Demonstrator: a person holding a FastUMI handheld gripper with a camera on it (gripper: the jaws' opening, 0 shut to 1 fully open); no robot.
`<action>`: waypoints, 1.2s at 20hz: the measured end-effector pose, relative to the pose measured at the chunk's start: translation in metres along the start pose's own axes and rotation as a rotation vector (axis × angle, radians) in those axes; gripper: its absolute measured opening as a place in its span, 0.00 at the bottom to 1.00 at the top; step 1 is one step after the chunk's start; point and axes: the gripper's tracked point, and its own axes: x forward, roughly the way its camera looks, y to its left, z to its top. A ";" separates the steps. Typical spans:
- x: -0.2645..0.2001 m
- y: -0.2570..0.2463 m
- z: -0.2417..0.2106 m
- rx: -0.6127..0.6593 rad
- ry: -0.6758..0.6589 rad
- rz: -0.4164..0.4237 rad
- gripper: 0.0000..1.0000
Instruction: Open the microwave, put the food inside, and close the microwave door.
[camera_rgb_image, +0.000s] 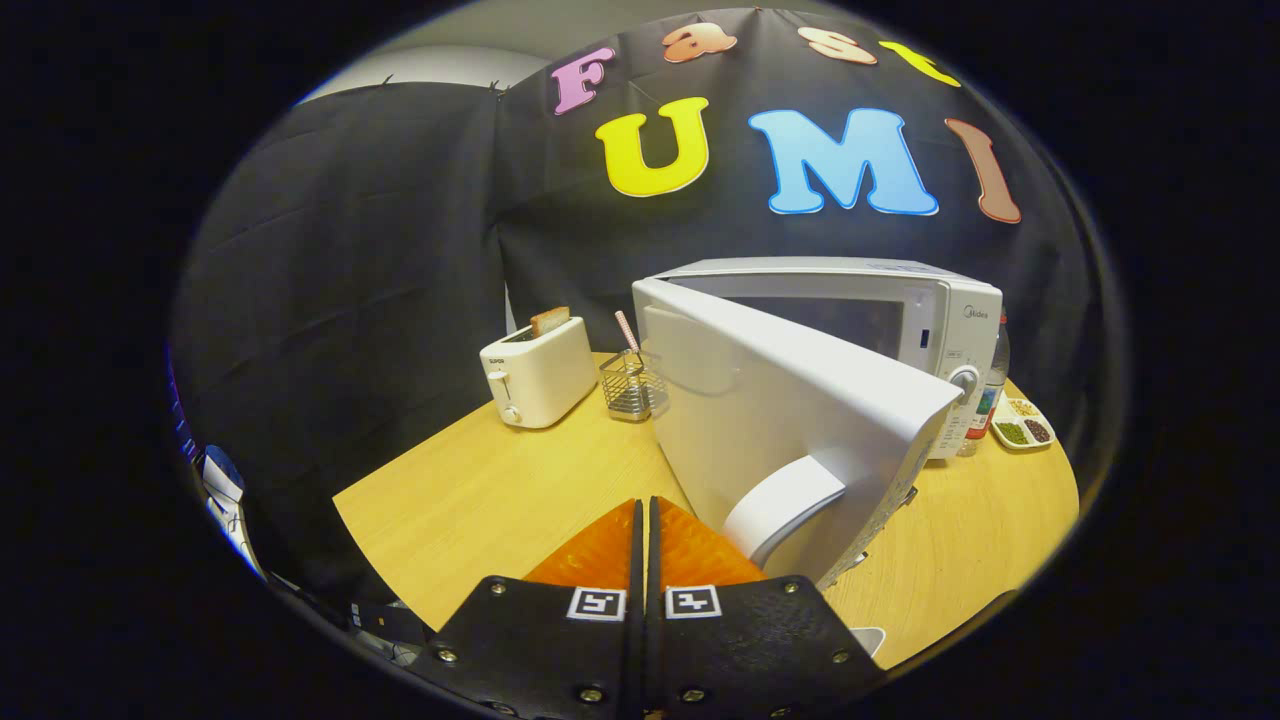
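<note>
Door-opening step: your gripper (644, 520), jaws pressed together, sits beside the white microwave's half-open door (790, 420) at 1 o'clock; next, swing it wider.

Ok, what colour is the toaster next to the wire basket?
The boxy toaster is cream white, clearest in the gripper view.
</note>
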 end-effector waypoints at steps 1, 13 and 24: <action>0.001 -0.007 0.002 -0.003 -0.002 -0.009 0.00; 0.044 -0.088 0.032 0.028 -0.039 -0.111 0.00; 0.079 -0.156 0.057 0.062 -0.062 -0.214 0.00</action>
